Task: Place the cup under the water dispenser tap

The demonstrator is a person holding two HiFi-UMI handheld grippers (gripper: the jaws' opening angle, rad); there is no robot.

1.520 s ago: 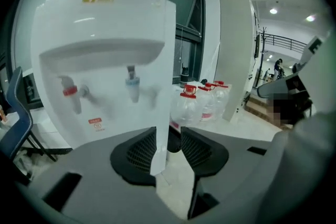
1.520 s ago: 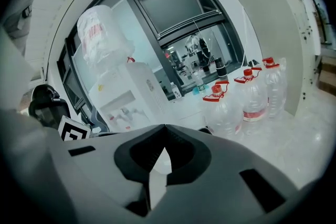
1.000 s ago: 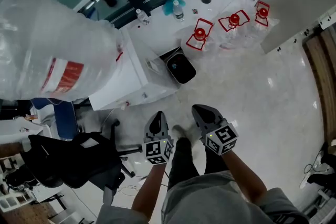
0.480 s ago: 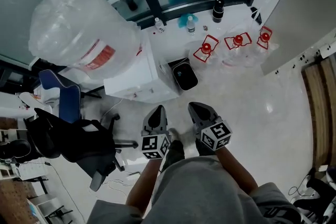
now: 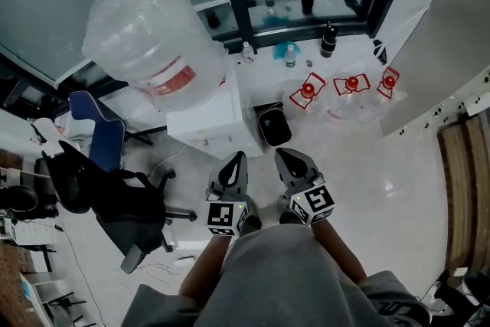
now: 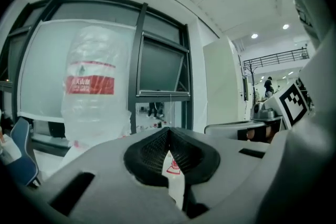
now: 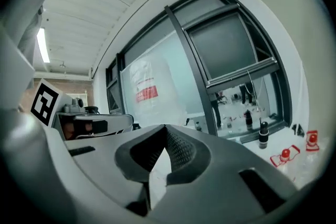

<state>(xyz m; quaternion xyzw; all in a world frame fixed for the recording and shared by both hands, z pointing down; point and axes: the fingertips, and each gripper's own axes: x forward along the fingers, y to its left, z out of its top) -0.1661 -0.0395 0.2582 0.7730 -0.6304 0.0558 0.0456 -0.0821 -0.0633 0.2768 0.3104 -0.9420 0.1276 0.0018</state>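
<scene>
Status: no cup in any view. It isn't on the floor around the water dispenser [image 5: 205,117], and neither gripper has it.

- left gripper [image 5: 236,158]: jaws closed tip to tip, nothing between them. The white and red seen through the gap below the tips is background.
- right gripper [image 5: 285,155]: same, jaws together and empty.
- Both are held side by side in front of the person, pointing roughly level at the dispenser and well apart from it.
- Dispenser: white cabinet standing on the floor, with the big inverted bottle [image 5: 149,31] on top. From the head view the top and bottle cover the front face, so the tap and the spot under it are out of sight. The gripper views show only the bottle, not the tap.

My read: this fits either a cup still somewhere off-frame, or a cup already sitting under the tap in that hidden spot. These frames don't show which.
</scene>
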